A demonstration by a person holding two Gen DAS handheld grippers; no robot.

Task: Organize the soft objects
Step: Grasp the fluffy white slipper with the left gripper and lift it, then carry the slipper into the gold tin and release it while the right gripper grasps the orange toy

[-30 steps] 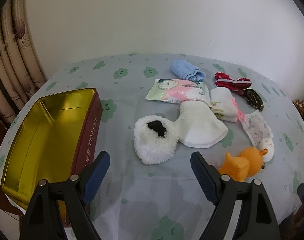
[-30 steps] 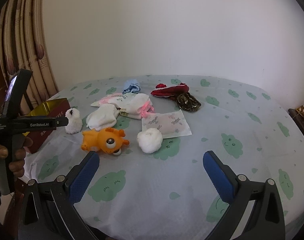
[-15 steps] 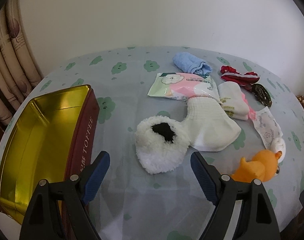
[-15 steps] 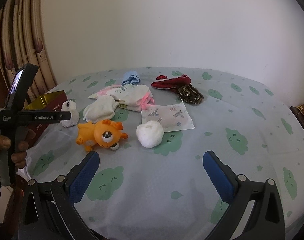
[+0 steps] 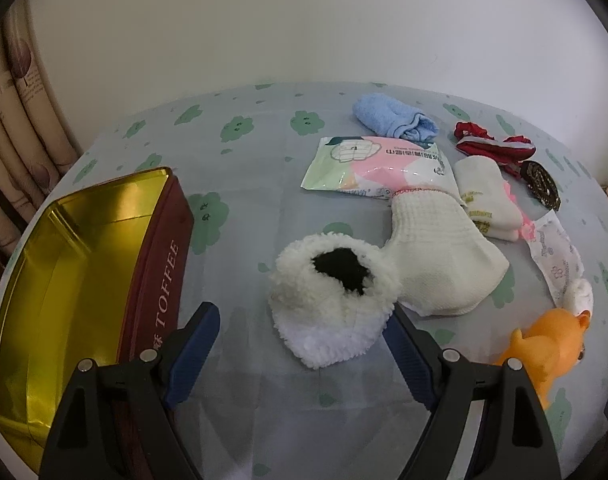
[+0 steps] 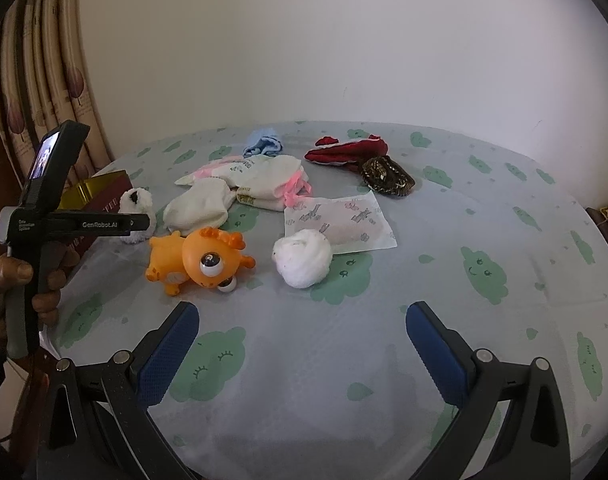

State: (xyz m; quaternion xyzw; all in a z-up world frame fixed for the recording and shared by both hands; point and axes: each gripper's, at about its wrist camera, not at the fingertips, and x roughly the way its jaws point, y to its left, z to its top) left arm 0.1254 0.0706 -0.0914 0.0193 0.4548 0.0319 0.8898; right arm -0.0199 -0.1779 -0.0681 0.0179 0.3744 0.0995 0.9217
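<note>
A fluffy white bootie (image 5: 332, 298) with a dark opening lies on the table just ahead of my open left gripper (image 5: 300, 332), between its spread fingers and touching none that I can tell. It also shows small in the right wrist view (image 6: 138, 206). An open gold and red toffee tin (image 5: 76, 264) stands to the left. A white sock (image 5: 439, 256), a wipes pack (image 5: 379, 168), a blue cloth (image 5: 391, 120) and an orange toy (image 6: 196, 260) lie around. My right gripper (image 6: 300, 332) is open and empty, short of a white ball (image 6: 302, 258).
Folded white socks (image 6: 264, 180), a flat sachet (image 6: 339, 220), a red cloth (image 6: 347, 150) and a dark patterned item (image 6: 385, 176) lie farther back. A curtain (image 6: 44, 92) hangs left. A wall stands behind the table. The left device (image 6: 52, 216) is held at the table's left edge.
My left gripper has moved forward and down, so the fluffy bootie now sits between its fingers. My right gripper has also come closer to the orange toy and white ball.
</note>
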